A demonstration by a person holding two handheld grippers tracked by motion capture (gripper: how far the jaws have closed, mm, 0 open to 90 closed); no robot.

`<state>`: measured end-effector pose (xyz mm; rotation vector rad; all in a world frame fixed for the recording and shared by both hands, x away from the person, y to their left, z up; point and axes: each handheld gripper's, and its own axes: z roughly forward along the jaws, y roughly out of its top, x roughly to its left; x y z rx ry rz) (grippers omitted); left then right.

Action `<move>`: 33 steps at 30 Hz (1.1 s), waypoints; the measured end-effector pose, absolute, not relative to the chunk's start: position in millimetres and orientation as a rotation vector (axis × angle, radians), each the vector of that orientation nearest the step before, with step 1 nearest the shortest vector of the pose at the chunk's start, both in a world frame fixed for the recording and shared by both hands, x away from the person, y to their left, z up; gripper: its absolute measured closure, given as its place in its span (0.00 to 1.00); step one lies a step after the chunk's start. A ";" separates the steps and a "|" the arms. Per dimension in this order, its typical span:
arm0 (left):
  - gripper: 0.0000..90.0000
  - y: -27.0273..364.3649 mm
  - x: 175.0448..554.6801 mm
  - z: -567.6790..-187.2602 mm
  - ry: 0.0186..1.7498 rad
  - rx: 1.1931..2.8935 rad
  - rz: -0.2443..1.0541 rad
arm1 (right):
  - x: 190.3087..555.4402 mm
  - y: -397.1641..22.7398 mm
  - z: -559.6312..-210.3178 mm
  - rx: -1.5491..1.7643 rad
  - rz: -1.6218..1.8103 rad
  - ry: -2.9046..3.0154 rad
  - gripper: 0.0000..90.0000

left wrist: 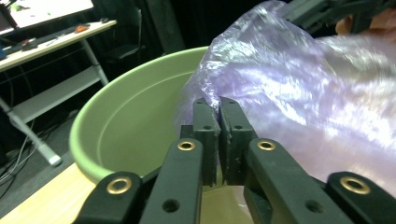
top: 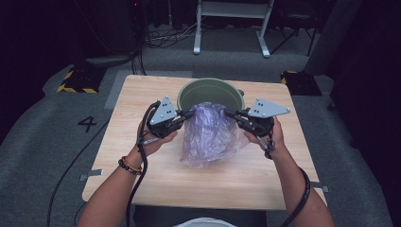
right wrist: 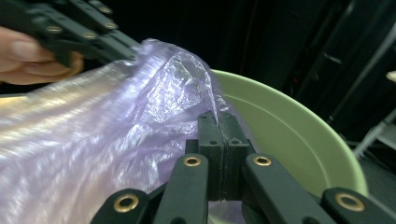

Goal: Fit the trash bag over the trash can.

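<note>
I have the left gripper [top: 189, 113] pinched on one edge of the purple plastic bag [top: 210, 135] and the right gripper [top: 228, 113] clamped on the opposite edge, the bag hanging to the table [top: 142, 94] against the green bucket [top: 189, 92] behind.

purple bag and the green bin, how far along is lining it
Done: both grippers have pinched the purple bag, the left gripper and the right gripper each shut on the film near its top. In hand: the bag is held up at the near side of the green bin, its lower part lying on the table. Left: opening it and fitting it into the bin, which looks unlined.
</note>
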<state>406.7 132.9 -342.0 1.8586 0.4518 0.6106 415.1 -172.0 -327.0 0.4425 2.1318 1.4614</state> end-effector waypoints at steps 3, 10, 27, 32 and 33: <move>0.86 136.4 410.9 -341.9 0.485 1.841 0.622 | 429.2 -168.0 -326.4 0.507 1.427 2.157 1.00; 0.45 152.2 411.6 -339.4 0.559 1.765 0.613 | 451.7 -166.4 -330.6 0.636 1.381 2.204 1.00; 0.23 144.6 340.2 -320.0 0.260 1.793 0.429 | 447.3 -172.3 -332.6 0.636 1.340 2.190 1.00; 0.20 129.4 322.4 -319.2 0.187 1.830 0.400 | 446.4 -172.3 -332.8 0.636 1.324 2.185 1.00; 0.20 126.0 319.4 -319.2 0.187 1.834 0.410 | 446.0 -172.3 -333.0 0.635 1.320 2.185 1.00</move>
